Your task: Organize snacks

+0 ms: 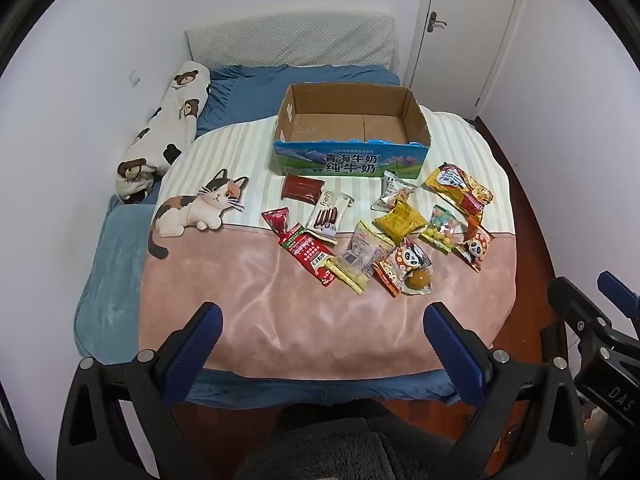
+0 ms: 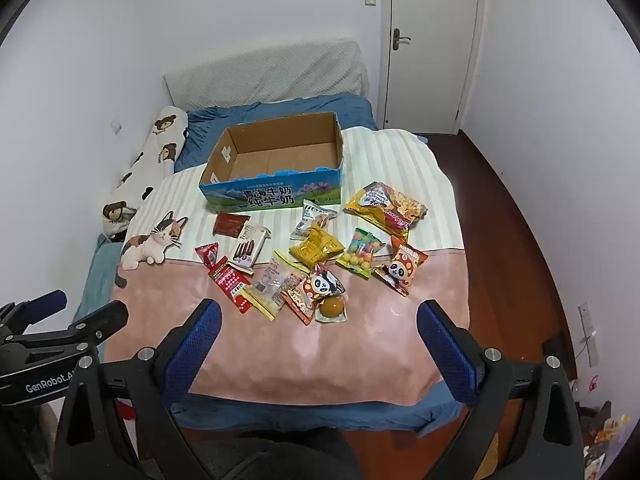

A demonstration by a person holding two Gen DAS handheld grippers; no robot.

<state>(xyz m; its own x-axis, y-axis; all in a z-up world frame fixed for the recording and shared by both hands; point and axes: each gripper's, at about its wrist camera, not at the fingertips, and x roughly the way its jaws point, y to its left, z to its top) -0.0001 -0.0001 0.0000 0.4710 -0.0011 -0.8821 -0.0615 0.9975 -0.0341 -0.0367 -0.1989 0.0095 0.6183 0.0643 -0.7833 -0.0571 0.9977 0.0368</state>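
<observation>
A cardboard box [image 1: 351,130] sits on the blanket [image 1: 248,280] that covers the bed [image 1: 116,248], with the snack packets [image 1: 380,232] scattered just before it. A long pillow [image 1: 164,136] lies along the bed's left edge; behind the box stands the headboard cushion [image 1: 292,40]

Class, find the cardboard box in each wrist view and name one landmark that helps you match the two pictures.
Left wrist: the box sits upper centre, just right of the middle, open and empty.
Right wrist: the box sits upper centre, left of the middle, turned at an angle.
Shared landmark: the cat print on the blanket, left of the snacks.
</observation>
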